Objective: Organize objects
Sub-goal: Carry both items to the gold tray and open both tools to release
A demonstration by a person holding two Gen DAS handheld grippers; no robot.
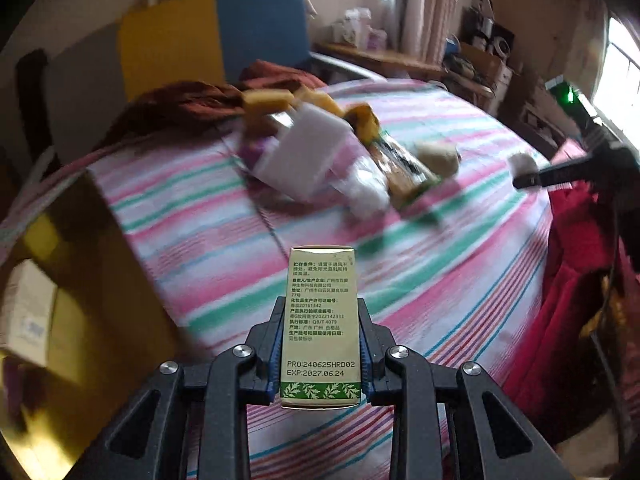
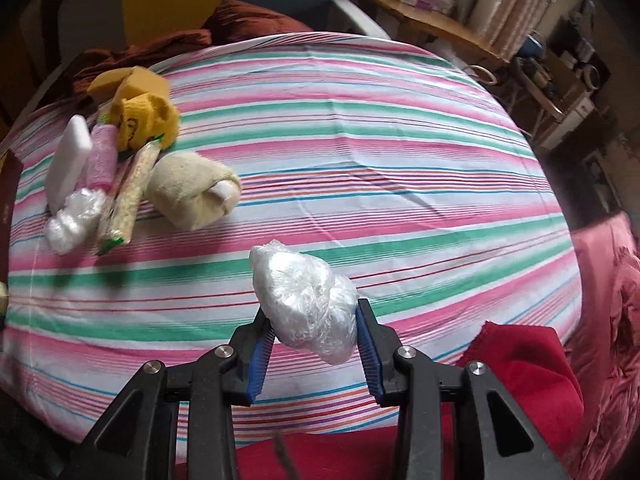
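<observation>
My left gripper (image 1: 321,316) is shut on a green and cream carton (image 1: 322,320) with printed text, held above the striped bed sheet (image 1: 208,264). My right gripper (image 2: 314,310) is shut on a crumpled clear plastic bundle (image 2: 304,300), also above the sheet (image 2: 360,140). It shows at the right edge of the left wrist view (image 1: 532,176). A pile lies on the bed: a white foam block (image 2: 66,160), a pink roll (image 2: 102,158), yellow sponges (image 2: 140,112), a beige rolled cloth (image 2: 192,192), a snack packet (image 2: 128,196) and another plastic bundle (image 2: 74,216).
A cardboard box (image 1: 80,280) with a pale carton (image 1: 28,316) inside stands left of the bed. A brown blanket (image 2: 160,48) lies at the far side. Red cloth (image 2: 520,368) hangs at the near right. Shelves and a desk (image 2: 440,24) stand behind.
</observation>
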